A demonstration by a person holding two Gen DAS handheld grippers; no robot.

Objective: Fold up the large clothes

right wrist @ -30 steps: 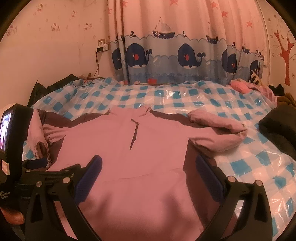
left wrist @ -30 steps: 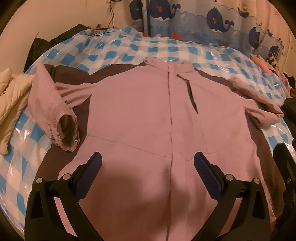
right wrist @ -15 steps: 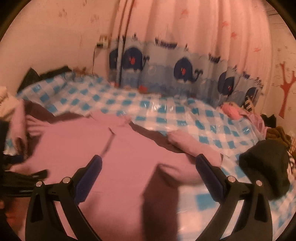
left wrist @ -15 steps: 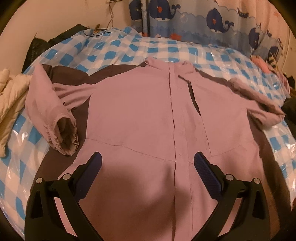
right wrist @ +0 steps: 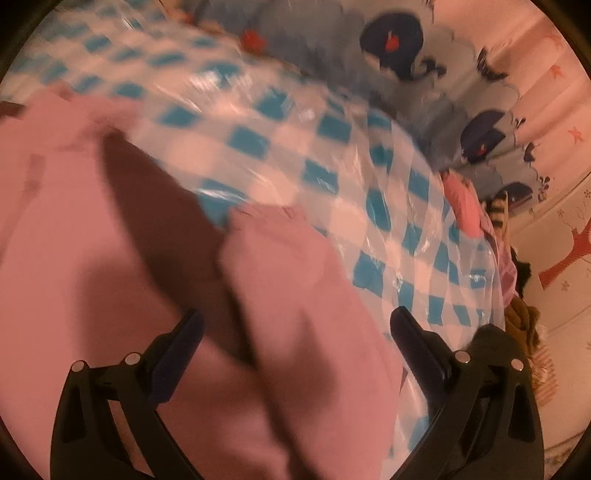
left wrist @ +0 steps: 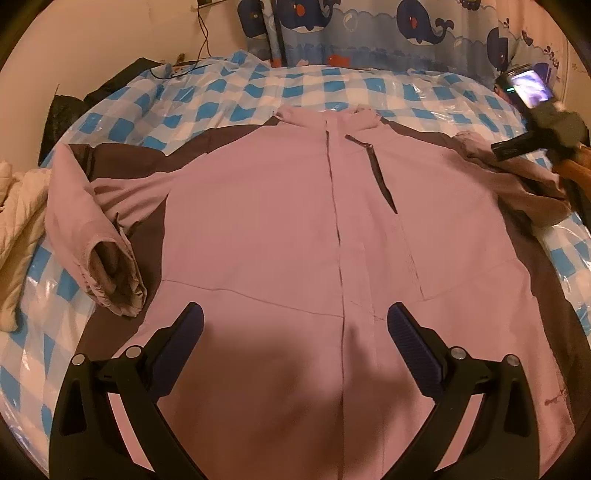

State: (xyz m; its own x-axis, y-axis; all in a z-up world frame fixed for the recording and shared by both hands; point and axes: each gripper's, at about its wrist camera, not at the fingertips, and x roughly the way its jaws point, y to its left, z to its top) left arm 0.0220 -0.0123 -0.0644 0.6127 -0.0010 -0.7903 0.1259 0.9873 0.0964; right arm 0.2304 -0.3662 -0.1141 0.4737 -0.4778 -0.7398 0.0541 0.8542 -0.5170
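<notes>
A large pink and dark brown jacket (left wrist: 280,221) lies front up and spread flat on the bed. Its left sleeve (left wrist: 92,236) is bent back with the cuff open. Its right sleeve (left wrist: 524,184) lies bunched at the far right. My left gripper (left wrist: 295,325) is open and empty, hovering above the jacket's lower front. My right gripper (right wrist: 295,328) is open and empty, close above the right sleeve (right wrist: 303,295); that view is blurred. The right gripper's body also shows in the left wrist view (left wrist: 535,122), over the right sleeve.
The bed has a blue and white checked plastic cover (left wrist: 258,92). A cream quilted garment (left wrist: 18,229) lies at its left edge. Dark clothes (left wrist: 110,81) are piled at the back left. A whale curtain (left wrist: 369,33) hangs behind. Pink clothes (right wrist: 465,206) lie at the bed's far right.
My right gripper has swung right and down toward the jacket's right sleeve and now shows in the left wrist view. My left gripper has stayed nearly still over the lower front.
</notes>
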